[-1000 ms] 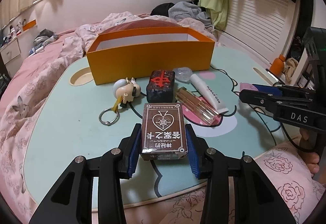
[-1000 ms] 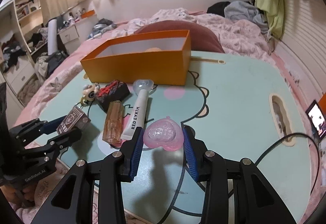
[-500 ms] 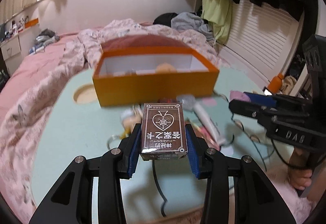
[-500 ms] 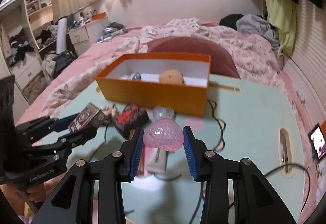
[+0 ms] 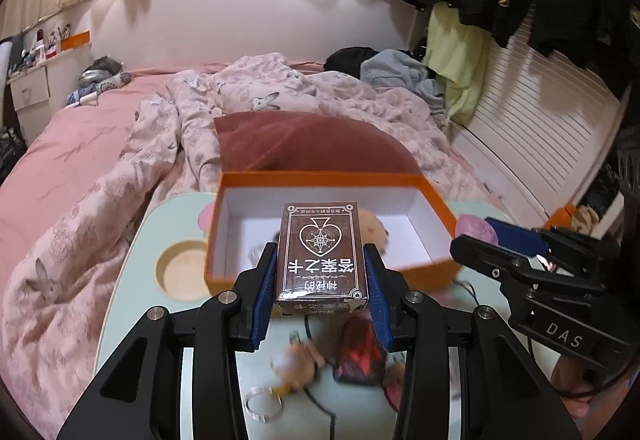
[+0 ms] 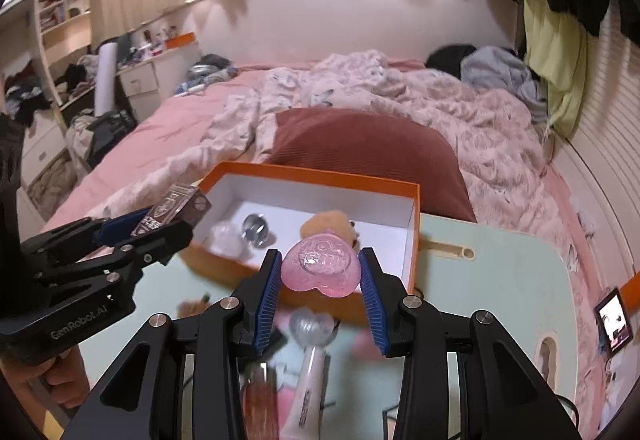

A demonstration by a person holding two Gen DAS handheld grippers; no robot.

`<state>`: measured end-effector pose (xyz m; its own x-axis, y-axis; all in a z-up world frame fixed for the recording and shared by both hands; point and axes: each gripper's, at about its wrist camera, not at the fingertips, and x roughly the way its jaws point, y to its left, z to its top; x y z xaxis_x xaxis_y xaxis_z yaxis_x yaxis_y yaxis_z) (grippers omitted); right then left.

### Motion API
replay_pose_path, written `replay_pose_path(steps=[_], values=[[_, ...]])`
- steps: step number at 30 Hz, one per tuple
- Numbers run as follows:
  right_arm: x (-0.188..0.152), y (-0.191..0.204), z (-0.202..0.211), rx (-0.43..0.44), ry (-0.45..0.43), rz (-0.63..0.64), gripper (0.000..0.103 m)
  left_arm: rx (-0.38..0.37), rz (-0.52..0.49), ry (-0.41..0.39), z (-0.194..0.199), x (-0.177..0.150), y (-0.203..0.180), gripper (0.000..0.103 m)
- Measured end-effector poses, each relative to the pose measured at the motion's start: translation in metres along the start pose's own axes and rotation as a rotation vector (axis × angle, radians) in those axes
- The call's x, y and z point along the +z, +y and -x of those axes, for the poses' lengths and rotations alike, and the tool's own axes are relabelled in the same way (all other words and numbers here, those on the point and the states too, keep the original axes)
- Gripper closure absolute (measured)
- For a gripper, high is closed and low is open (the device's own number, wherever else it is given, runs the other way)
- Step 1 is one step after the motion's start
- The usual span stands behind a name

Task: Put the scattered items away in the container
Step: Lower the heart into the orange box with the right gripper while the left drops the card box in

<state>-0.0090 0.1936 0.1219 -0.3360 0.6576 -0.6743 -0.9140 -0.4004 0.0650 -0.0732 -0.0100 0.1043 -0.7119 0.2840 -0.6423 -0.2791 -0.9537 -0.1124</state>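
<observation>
My left gripper (image 5: 322, 280) is shut on a brown card box (image 5: 322, 252) and holds it in the air at the near wall of the open orange box (image 5: 320, 177). My right gripper (image 6: 320, 276) is shut on a pink heart-shaped case (image 6: 320, 266) and holds it above the orange box's (image 6: 414, 240) near right corner. Inside the box lie a tan plush (image 6: 326, 224), a silver ball (image 6: 256, 228) and a clear item (image 6: 226, 236). Each gripper shows in the other's view, the right (image 5: 504, 244) and the left (image 6: 132, 228).
On the mint table (image 6: 500, 304) below lie a white tube (image 6: 308, 380), an amber bottle (image 6: 260, 404), a dark red-patterned box (image 5: 360, 356) and a figure keychain (image 5: 288, 364) with a ring. A black cable crosses the table. Bedding and a maroon cushion (image 6: 360, 139) lie behind the box.
Both grippers have risen from the table and moved forward toward the orange box, each carrying its item. The box's inside has come into view.
</observation>
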Motion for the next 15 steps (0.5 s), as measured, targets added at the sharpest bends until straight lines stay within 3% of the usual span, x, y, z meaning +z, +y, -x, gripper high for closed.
replay_pose_path(steps=[7,15], values=[[0.022,-0.003,-0.037,-0.069,0.036,-0.004,0.065,0.029,0.035,0.043,-0.035,0.021,0.012,0.061],[0.023,-0.015,-0.074,-0.086,0.100,-0.058,0.065,0.052,0.030,0.095,-0.068,0.021,0.013,0.061]])
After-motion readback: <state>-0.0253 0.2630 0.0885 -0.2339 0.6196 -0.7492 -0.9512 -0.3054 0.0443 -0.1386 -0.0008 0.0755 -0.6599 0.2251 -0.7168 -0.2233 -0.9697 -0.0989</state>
